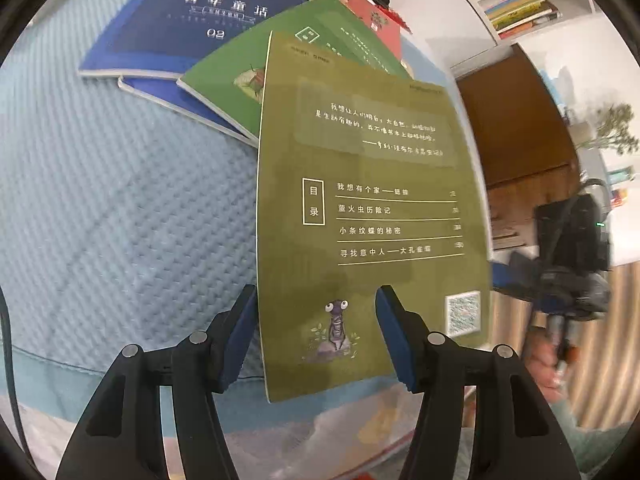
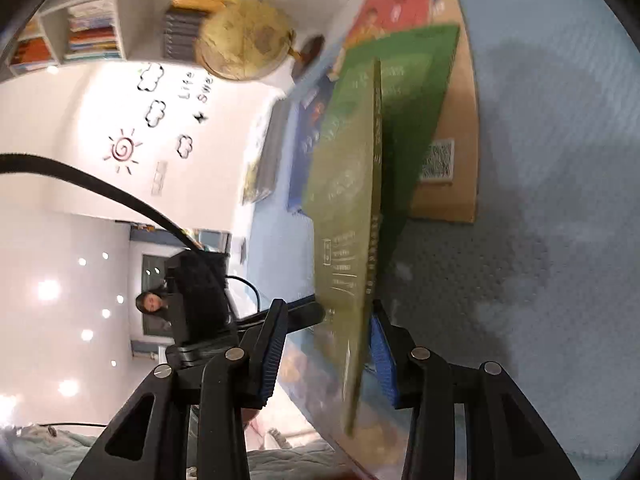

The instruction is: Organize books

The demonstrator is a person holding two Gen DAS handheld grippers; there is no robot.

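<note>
Olive-green book [image 1: 360, 208] fills the middle of the left wrist view, back cover up with its contents list and a little bug drawing, raised at a tilt above the quilted blue cloth [image 1: 120, 208] that covers the bench. The left claw [image 1: 316, 320] straddles its near end, one blue pad at the spine edge, the other lying over the cover, so whether it truly pinches the book is hard to call from here. In the right wrist view the same book shows edge-on, a thin slab between the fingers of the right claw [image 2: 328, 360]; a plain gap shows on one side, while the other pad sits right at the cover, so that claw looks released around it. Behind it a brighter green book [image 1: 240, 80] rests on the pile, overlapping a dark blue book [image 1: 180, 20], with a red book [image 1: 372, 12] further back. A tan book [image 2: 456, 168] with a QR square lies under the green one. A globe [image 2: 244, 40] stands by the shelves.
</note>
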